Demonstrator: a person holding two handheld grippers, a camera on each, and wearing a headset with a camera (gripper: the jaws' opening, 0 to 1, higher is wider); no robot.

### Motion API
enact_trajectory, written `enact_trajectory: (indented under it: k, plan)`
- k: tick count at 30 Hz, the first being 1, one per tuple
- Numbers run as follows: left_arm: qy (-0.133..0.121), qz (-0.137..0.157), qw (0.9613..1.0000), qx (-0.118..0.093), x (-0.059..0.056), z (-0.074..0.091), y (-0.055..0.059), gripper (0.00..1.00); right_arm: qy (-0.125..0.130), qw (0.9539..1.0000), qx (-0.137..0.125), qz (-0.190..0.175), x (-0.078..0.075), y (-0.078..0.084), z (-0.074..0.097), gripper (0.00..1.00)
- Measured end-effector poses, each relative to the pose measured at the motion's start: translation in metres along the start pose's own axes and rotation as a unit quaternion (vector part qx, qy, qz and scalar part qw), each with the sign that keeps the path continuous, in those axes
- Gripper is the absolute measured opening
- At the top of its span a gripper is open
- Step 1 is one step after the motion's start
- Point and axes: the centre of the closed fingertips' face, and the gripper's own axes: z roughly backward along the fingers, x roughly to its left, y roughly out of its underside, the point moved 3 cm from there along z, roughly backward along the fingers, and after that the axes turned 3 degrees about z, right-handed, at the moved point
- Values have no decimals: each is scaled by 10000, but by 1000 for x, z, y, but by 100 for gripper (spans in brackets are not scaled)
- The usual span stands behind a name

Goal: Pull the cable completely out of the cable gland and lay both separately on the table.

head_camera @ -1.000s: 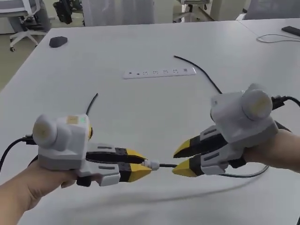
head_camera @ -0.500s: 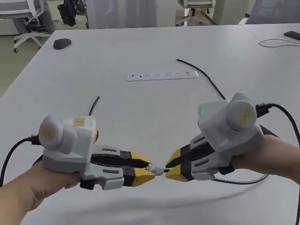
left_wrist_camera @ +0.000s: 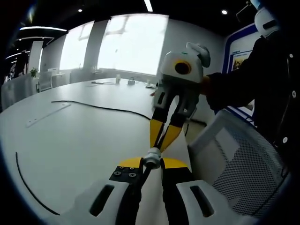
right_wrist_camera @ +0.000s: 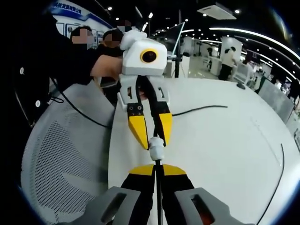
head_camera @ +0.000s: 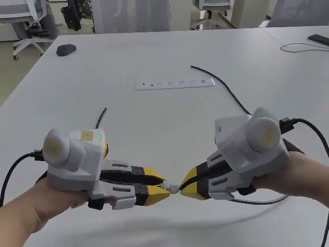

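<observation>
Both clamped: left tool (head_camera: 165, 188) on gland (left_wrist_camera: 151, 157), right tool (head_camera: 184, 188) on cable (right_wrist_camera: 158, 190).

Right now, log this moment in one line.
left gripper: shut on cable gland | right gripper: shut on cable beside gland | cable: not yet out of gland | both held above table

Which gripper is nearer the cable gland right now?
Left. The left gripper has its fingers shut on the cable gland. The right gripper faces it tip to tip, shut on the cable just beside the gland.
</observation>
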Motion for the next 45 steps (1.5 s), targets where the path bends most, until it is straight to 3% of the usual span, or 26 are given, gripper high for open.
enact_trajectory:
  k: [8,13,16,20,29,38,41,45]
  plan:
    - [-104,-22,9999,7,2,6,-1,15,215,9996,161,-118,-5,25,17,0]
    - [-143,-60,9999,70,4,9,2,15,401,9982,316,-301,-8,50,30,0]
    - [-182,-64,9998,100,4,11,2,15,642,9955,583,-378,-13,72,41,0]
    - [-202,-57,9997,108,4,13,3,15,789,9931,614,-610,-15,87,53,0]
    - [-271,-86,9995,108,3,13,3,15,1224,9840,963,-860,-26,122,69,0]
    - [-314,-78,9994,79,2,13,4,15,1331,9777,1284,-996,-24,150,80,0]
    - [-319,-85,9994,76,0,13,4,15,1297,9770,1461,-857,-22,155,82,0]
    - [-356,-95,9993,65,-1,12,4,15,1312,9752,1487,-982,-22,155,82,1]
